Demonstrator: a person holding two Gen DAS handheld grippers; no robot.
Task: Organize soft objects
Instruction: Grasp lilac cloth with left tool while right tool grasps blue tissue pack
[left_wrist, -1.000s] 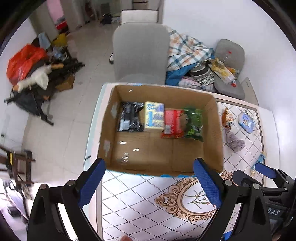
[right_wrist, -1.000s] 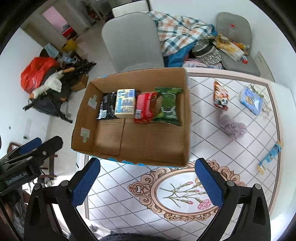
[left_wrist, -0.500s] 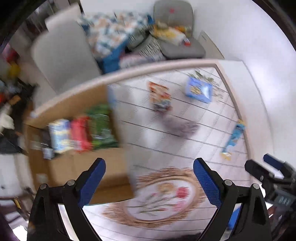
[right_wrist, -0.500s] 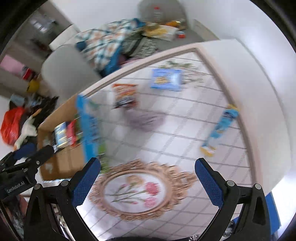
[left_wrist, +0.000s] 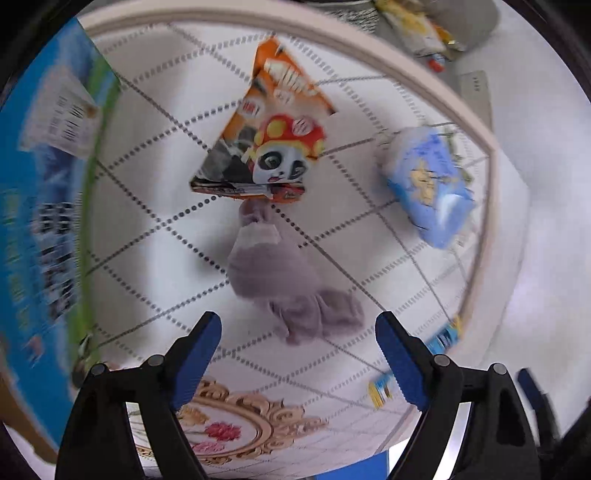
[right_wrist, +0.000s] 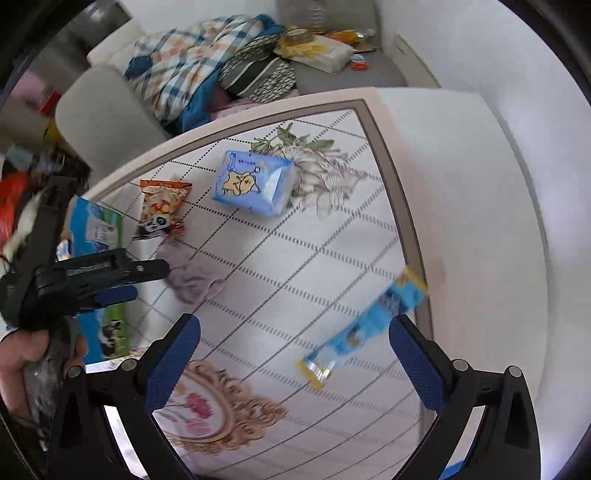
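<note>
A crumpled grey-purple cloth (left_wrist: 284, 280) lies on the patterned table mat, just ahead of my open, empty left gripper (left_wrist: 298, 332); it also shows in the right wrist view (right_wrist: 192, 275). Beyond it lie an orange panda snack bag (left_wrist: 273, 136) (right_wrist: 162, 208) and a blue tissue pack (left_wrist: 428, 184) (right_wrist: 253, 182). A long blue wrapped bar (right_wrist: 365, 325) lies between the fingers of my open, empty right gripper (right_wrist: 295, 347). The left gripper body (right_wrist: 85, 280) appears at the left of the right wrist view, over the cloth.
The blue printed outside of the cardboard box (left_wrist: 40, 206) (right_wrist: 98, 229) stands at the left. The table's far edge (right_wrist: 258, 110) borders a chair (right_wrist: 99, 122) and a sofa piled with a checked blanket (right_wrist: 184, 66). A white wall is on the right.
Both grippers swung right from the box toward the loose items and came closer to the table. The left one now hovers at the cloth, the right one at the blue bar.
</note>
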